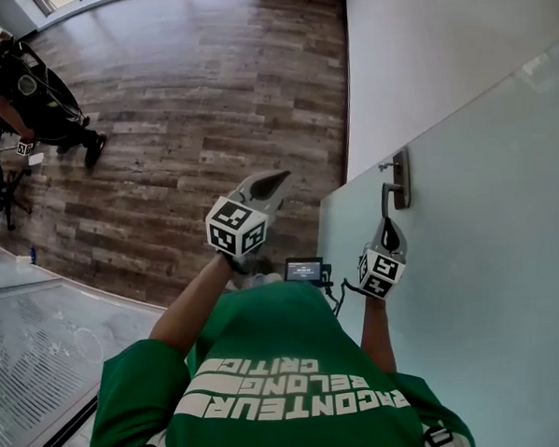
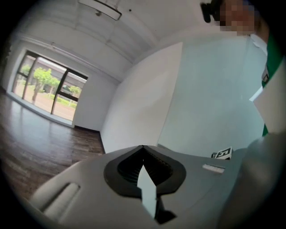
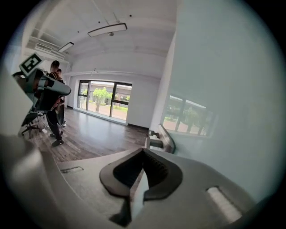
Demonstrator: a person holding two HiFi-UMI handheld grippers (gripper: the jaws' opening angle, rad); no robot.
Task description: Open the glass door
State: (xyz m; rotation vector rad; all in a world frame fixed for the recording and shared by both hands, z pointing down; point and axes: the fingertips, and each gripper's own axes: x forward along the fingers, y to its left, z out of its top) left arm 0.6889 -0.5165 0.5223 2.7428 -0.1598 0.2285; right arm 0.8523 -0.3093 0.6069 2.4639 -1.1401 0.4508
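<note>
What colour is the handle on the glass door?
The handle is silver-grey metal, set against the pale greenish frosted glass door. The head view shows it best.

1. Frosted pale-green glass door: runs off the head view's right and bottom edges.
2. Brushed metal lever handle: its lower end sits behind the right gripper body.
3. Small black screen at chest height: way too tiny to read.
4. Person in dark clothes, top left: clipped by the edge.

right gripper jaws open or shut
Shut, on nothing: in the right gripper view the right gripper has its tips together, and the door handle stands just beyond them, ungripped.
</note>
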